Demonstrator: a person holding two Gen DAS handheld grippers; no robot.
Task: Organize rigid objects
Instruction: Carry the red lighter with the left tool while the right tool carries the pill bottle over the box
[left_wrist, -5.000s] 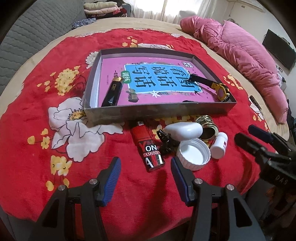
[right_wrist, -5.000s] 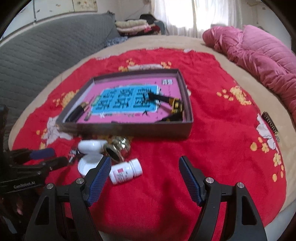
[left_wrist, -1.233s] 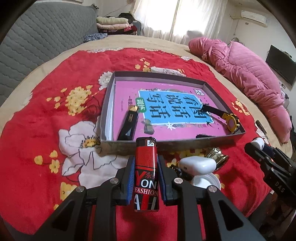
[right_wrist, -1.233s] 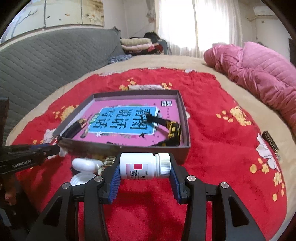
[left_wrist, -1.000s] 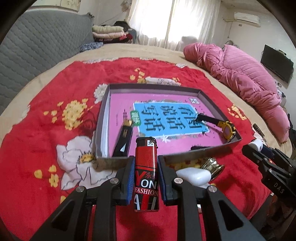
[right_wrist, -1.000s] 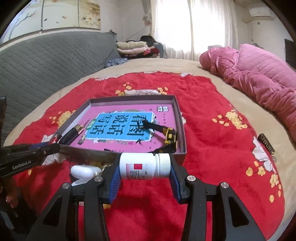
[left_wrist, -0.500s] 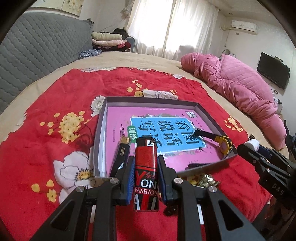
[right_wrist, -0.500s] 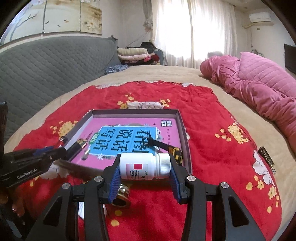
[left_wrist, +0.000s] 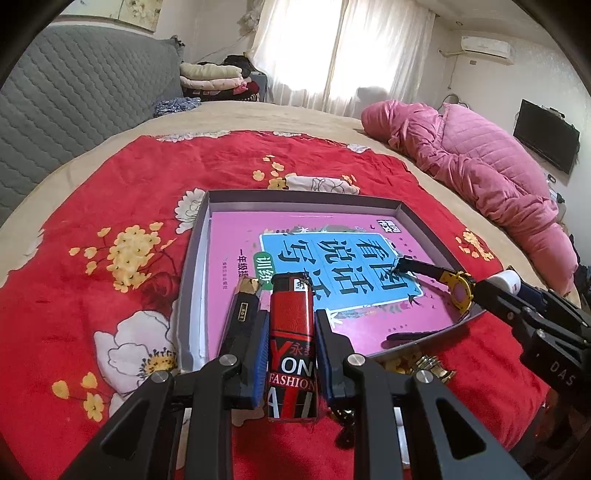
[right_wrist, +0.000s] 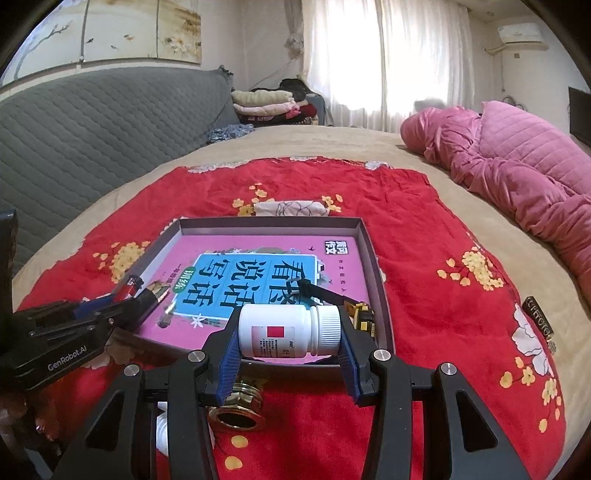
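Observation:
My left gripper (left_wrist: 290, 332) is shut on a red lighter (left_wrist: 291, 343) and holds it over the near left part of a grey box (left_wrist: 303, 195) lined with a pink and blue book. My right gripper (right_wrist: 288, 332) is shut on a white pill bottle (right_wrist: 288, 332), held sideways above the box's near right rim (right_wrist: 384, 295). In the box lie a black and gold lighter (left_wrist: 242, 310) and a yellow and black watch (left_wrist: 458, 288), which also shows in the right wrist view (right_wrist: 360, 314).
A brass ring (right_wrist: 236, 410) and a white cap (right_wrist: 162, 432) lie on the red flowered cloth (left_wrist: 92, 229) in front of the box. A pink quilt (right_wrist: 517, 155) lies at the right. A grey headboard (right_wrist: 92, 122) stands at the left.
Both grippers have risen and moved forward with their objects, from in front of the box to over its near edge. Earlier they were open and empty.

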